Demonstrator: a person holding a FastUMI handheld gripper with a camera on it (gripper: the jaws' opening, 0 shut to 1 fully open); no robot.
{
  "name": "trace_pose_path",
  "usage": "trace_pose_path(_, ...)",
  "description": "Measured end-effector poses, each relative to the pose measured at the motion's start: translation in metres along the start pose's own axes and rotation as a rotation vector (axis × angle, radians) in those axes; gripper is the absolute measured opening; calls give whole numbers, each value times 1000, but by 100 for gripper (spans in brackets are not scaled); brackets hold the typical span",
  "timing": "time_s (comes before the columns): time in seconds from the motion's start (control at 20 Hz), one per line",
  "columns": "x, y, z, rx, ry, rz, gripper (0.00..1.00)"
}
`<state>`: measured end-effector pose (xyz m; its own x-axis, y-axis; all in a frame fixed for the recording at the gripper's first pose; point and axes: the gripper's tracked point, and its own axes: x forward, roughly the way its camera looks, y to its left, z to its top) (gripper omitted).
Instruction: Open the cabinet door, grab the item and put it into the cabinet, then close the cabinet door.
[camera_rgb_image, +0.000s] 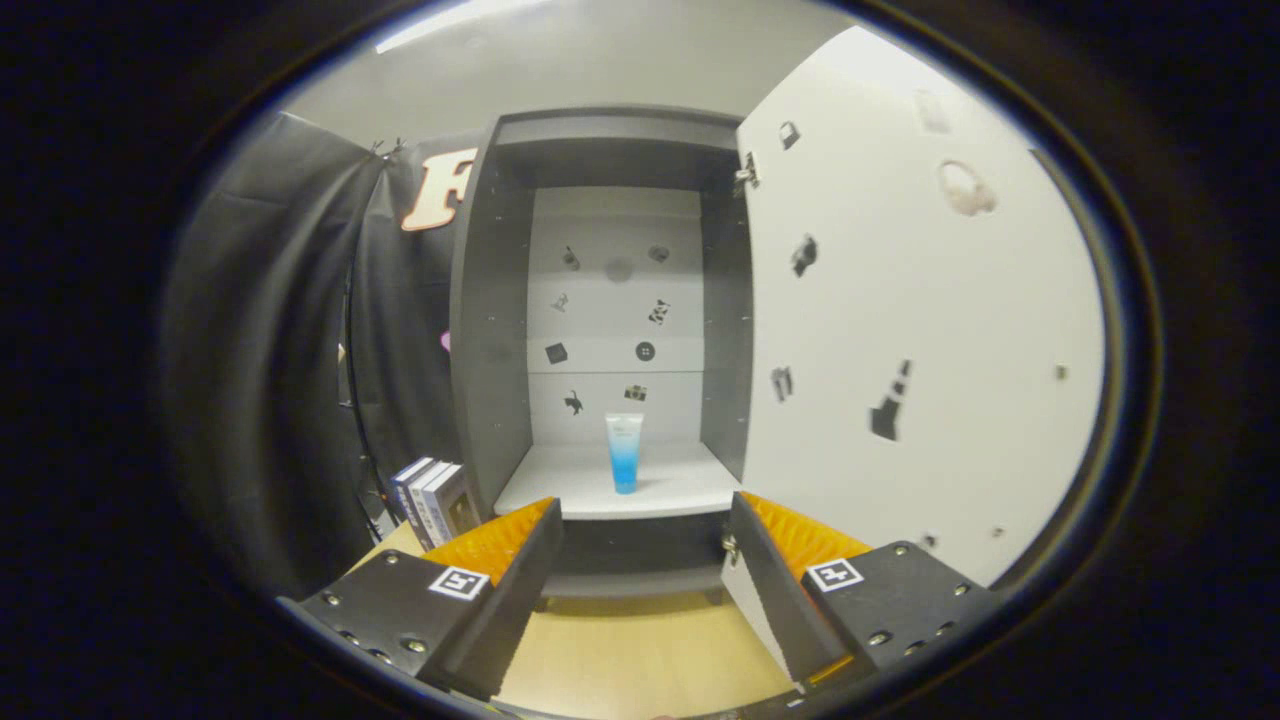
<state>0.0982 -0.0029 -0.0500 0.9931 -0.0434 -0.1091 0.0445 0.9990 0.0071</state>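
Observation:
A grey cabinet stands ahead of me on a wooden table, its white door swung wide open to the right. A blue and white tube stands upright on the cabinet's white shelf, well beyond my fingers. My gripper is open, with nothing between its fingers. It hovers above the table in front of the cabinet, and the right finger sits close to the door's lower edge.
A few books stand upright on the table just left of the cabinet. Black cloth hangs at the left behind them. Bare wooden tabletop lies between and under the fingers. Small stickers dot the cabinet's back wall and the door.

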Motion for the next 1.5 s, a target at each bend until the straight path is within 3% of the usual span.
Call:
trace_pose_path(0.3,-101,-85,-9,60,35,-118,100)
trace_pose_path(0.55,-126,-171,-14,84,31,-234,100)
trace_pose_path(0.75,-114,-229,-22,111,53,-244,100)
trace_pose_path(0.9,-89,-254,-24,127,67,-195,100)
trace_pose_path(1.2,-31,-253,-16,174,44,-44,100)
trace_pose_path(1.5,-23,-246,-13,130,52,58,98)
